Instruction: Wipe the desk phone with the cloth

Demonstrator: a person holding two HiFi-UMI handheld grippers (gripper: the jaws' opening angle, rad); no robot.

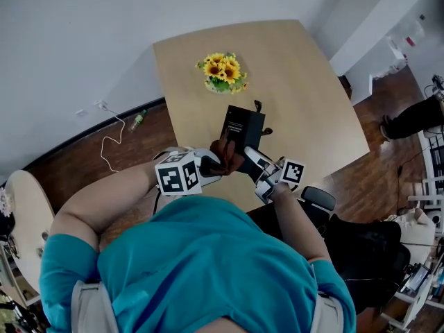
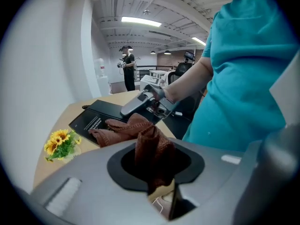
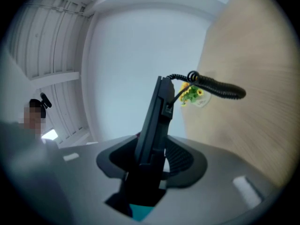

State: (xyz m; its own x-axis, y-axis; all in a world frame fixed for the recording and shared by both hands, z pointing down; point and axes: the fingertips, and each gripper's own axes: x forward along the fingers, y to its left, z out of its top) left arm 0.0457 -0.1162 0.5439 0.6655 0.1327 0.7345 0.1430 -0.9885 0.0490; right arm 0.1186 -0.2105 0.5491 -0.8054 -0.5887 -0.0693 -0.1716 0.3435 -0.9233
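1. Head view: soft, even light, hardly any shadows.
2. Gripper views: heavy fisheye, black corners.
3. Overhead strip light (image 2: pixel 140 21) glares; the close-up cloth (image 2: pixel 152 146) looks soft.
4. The desk phone (image 3: pixel 157 121) is nearly silhouetted on a bright wall (image 3: pixel 126 69).

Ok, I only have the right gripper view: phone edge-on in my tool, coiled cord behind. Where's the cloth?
Observer: The brown cloth is clamped in the left tool, lying on the phone at its near end, beside the right tool.
Operator: Which side of the phone faces up?
Observer: The side with white print, plain in the head view.
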